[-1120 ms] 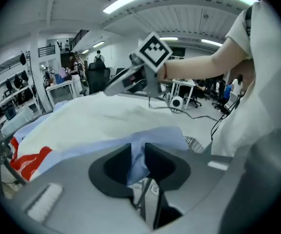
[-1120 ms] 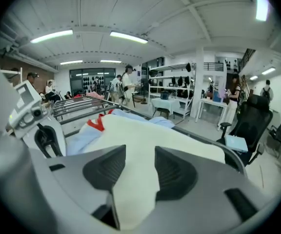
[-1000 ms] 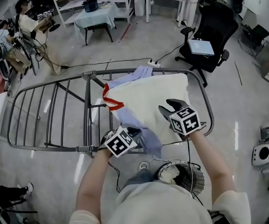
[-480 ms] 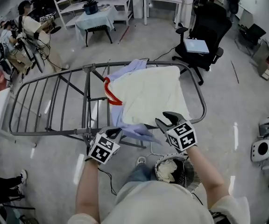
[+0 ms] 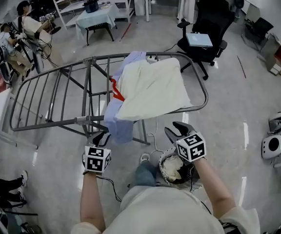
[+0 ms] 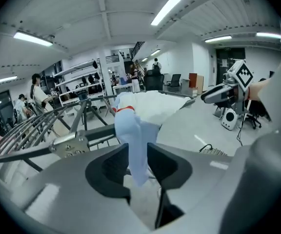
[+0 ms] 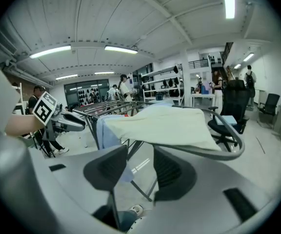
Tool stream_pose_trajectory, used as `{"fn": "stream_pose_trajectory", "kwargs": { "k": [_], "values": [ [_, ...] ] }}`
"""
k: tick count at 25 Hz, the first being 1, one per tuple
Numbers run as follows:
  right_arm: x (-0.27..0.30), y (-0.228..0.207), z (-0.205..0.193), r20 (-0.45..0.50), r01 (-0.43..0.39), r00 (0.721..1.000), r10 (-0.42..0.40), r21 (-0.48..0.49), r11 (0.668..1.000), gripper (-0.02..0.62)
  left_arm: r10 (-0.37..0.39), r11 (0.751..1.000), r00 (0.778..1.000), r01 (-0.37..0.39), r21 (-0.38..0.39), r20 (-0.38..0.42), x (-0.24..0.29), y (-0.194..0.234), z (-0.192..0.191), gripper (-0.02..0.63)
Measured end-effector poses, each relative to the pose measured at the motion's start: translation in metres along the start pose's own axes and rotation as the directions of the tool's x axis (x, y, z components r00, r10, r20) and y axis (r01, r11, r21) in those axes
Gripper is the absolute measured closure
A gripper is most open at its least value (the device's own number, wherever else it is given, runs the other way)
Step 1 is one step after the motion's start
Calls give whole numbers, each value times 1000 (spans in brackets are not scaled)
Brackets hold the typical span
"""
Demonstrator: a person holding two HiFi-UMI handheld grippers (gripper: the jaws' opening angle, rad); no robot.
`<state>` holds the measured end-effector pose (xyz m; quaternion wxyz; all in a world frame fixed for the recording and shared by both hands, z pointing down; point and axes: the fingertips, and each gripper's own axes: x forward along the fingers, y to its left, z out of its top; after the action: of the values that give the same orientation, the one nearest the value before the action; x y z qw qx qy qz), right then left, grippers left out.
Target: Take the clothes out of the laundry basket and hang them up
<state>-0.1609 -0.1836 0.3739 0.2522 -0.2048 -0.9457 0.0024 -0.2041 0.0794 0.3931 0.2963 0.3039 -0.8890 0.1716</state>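
Lower left, your left gripper [image 5: 101, 138] has just been opening its jaws. The soft light-blue garment [image 5: 117, 123] hangs limp in their gap, unpinched. Your right gripper [image 5: 178, 129] stands parted and empty by the round ribbed laundry basket [image 5: 188, 172]. A smooth cream cloth [image 5: 152, 89] drapes the grey tubular drying rack [image 5: 48, 125], with open glossy floor [image 5: 228, 111] at right.

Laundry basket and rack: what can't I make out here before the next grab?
- Laundry basket, head view: the right gripper and arm cover part; clothes left inside cannot be counted.
- Blue garment, all views: mostly under the cream cloth; type unclear.
- Red trim, head view: too little shows to identify.
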Motion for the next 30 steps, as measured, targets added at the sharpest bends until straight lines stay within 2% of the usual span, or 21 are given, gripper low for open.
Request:
{"fn": "stream_pose_trajectory", "kwargs": {
  "k": [1,5,8,11,17,19,22,26,30],
  "values": [
    [-9,1,-7,7,12,1000,-13,12,1000,419,-8,1000,1000,8,-16,3,-4,-9,-5,479],
    [-42,4,-38,37,78,996,-80,44,996,425,-40,996,999,43,-75,36,-14,-47,-24,480],
    [-65,8,-72,29,137,990,-139,55,989,441,-67,992,997,72,-105,47,-15,-80,-40,507],
    [-86,8,-108,6,203,979,-203,67,977,491,-108,986,993,113,-126,43,-6,-115,-54,534],
    [-139,0,-180,-48,355,935,-352,198,914,590,-242,965,970,242,-97,13,31,-194,-69,581],
    [-152,-3,-200,-64,395,918,-391,225,891,594,-300,952,954,299,-61,-7,47,-226,-74,586],
    [-169,-10,-230,-104,461,887,-450,249,851,594,-393,919,918,393,10,-48,72,-278,-80,586],
    [-183,-15,-270,-148,537,842,-519,325,779,594,-504,853,855,515,88,-117,109,-345,-98,586],
    [-182,-24,-317,-180,588,805,-565,368,720,594,-583,781,787,611,128,-202,158,-405,-139,581]
  ]
}}
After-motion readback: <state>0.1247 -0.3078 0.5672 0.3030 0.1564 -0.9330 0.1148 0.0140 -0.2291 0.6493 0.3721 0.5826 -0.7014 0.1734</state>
